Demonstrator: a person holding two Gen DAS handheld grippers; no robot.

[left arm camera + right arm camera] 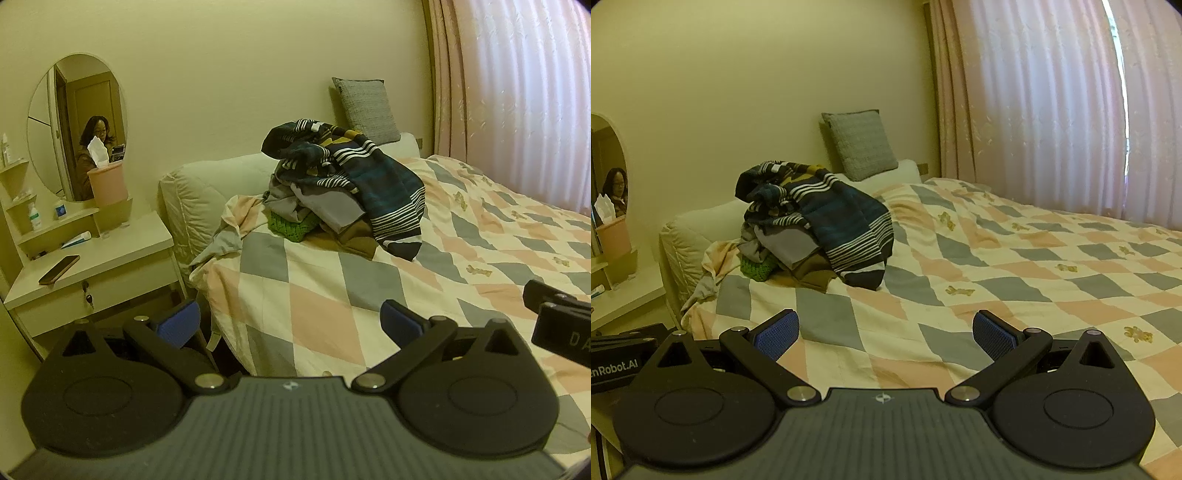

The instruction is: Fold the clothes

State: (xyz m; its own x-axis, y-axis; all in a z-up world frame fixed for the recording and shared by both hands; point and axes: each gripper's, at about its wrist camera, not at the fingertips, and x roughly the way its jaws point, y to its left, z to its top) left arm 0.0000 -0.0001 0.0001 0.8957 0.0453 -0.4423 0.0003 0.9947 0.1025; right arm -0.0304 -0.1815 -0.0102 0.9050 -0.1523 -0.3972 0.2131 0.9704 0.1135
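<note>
A heap of unfolded clothes sits on the bed near the pillows, topped by a dark blue garment with white stripes; grey, brown and green pieces lie under it. My left gripper is open above the bed's near corner, well short of the heap, with nothing between its blue pads. My right gripper is open too, over the checked quilt, and holds nothing. In the left wrist view, part of the right gripper's black body shows at the right edge.
A white dressing table stands left of the bed with a phone, bottles, a pink tissue bin and an oval mirror reflecting a person. A grey cushion leans on the wall. Pink curtains hang beyond the bed.
</note>
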